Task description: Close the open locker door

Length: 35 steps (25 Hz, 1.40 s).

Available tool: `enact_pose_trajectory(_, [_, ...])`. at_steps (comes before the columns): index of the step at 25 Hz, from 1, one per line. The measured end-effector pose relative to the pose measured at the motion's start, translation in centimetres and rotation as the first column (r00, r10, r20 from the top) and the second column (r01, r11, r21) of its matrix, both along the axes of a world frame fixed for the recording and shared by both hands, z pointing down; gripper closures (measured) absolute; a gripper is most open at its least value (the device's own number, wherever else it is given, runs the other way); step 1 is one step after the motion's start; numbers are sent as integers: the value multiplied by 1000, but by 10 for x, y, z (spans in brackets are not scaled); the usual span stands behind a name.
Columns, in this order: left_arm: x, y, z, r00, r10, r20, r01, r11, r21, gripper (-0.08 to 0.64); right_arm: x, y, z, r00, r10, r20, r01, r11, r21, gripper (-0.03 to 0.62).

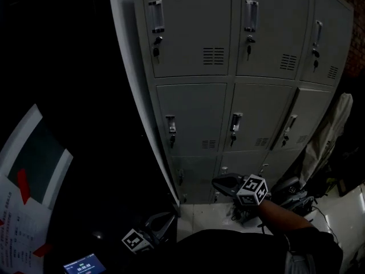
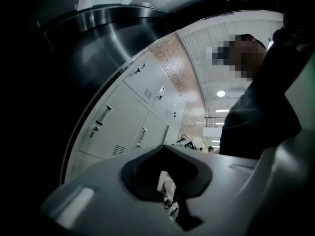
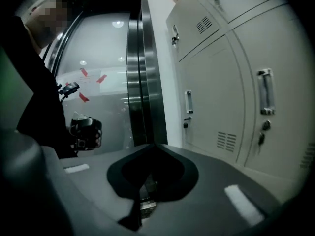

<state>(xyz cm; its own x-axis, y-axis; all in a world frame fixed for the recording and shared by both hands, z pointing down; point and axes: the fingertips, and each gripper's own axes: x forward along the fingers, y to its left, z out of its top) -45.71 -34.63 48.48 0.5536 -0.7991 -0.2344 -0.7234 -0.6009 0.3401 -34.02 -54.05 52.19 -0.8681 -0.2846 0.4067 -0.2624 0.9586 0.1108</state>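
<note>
Grey lockers point(image 1: 228, 67) stand in rows in front of me. In the middle row, the right-hand door point(image 1: 305, 119) stands slightly ajar, its left edge away from the frame; the left gripper view shows it as well point(image 2: 156, 132). My right gripper point(image 1: 225, 182) is held low before the bottom row, jaws together and empty. Its own view point(image 3: 153, 146) looks along the locker fronts point(image 3: 221, 102). My left gripper point(image 1: 162, 221) hangs lower left, away from the lockers, also shut on nothing point(image 2: 166, 149).
A steel column point(image 1: 128, 67) runs along the lockers' left side. A white panel with red tape point(image 1: 23, 170) leans at far left, with a small lit screen point(image 1: 82, 264) below it. Pale cloth point(image 1: 333, 130) and cables point(image 1: 296, 196) lie at right.
</note>
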Motion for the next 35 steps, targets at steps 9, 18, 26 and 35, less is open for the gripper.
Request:
enact_pose_trajectory(9, [190, -14, -25, 983, 179, 44, -178, 984, -18, 557, 198, 70, -35, 998, -69, 0, 68, 982, 179, 586])
enact_pose_trajectory(18, [327, 44, -22, 985, 151, 84, -141, 984, -112, 557, 310, 188, -120, 837, -517, 179, 454, 838, 301, 586])
enact_pose_trajectory(26, [341, 120, -37, 993, 63, 95, -56, 996, -70, 558, 330, 240, -61, 789, -268, 553, 376, 922, -90, 586])
enact_pose_trajectory(35, [310, 283, -19, 996, 38, 87, -34, 998, -45, 557, 296, 396, -46, 798, -251, 548, 390, 908, -153, 586])
